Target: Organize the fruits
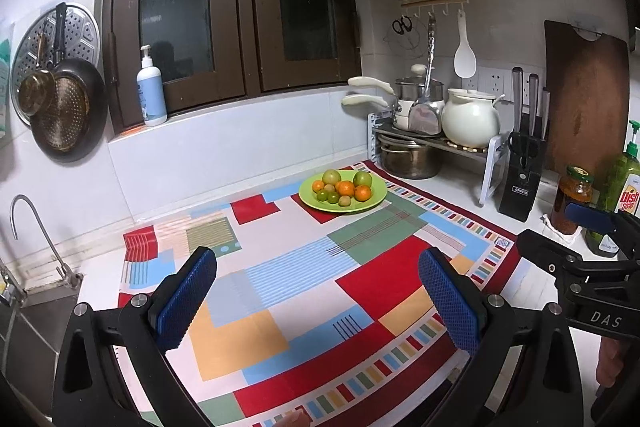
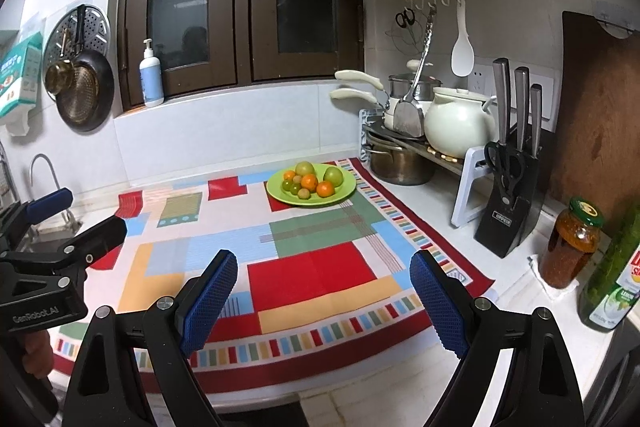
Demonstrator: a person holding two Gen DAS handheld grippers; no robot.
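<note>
A green plate (image 1: 372, 202) (image 2: 280, 195) stands at the far edge of a colourful patterned cloth (image 1: 304, 291) (image 2: 316, 275). It holds several fruits: two green apples (image 1: 362, 179) (image 2: 333, 175), small oranges (image 1: 346, 189) (image 2: 325, 189) and small green round fruits (image 1: 333, 197) (image 2: 304, 193). My left gripper (image 1: 318, 291) is open and empty, above the near half of the cloth, well short of the plate. My right gripper (image 2: 324, 291) is open and empty, likewise over the near cloth. Each gripper shows at the edge of the other's view.
A pot rack with pots and a white crock (image 1: 470, 119) (image 2: 456, 127) stands right of the plate. A knife block (image 1: 522, 183) (image 2: 506, 199), a jar (image 1: 572, 199) (image 2: 572, 247) and a dish soap bottle (image 1: 624, 195) (image 2: 612, 279) line the right. A sink faucet (image 1: 36, 235) is at left.
</note>
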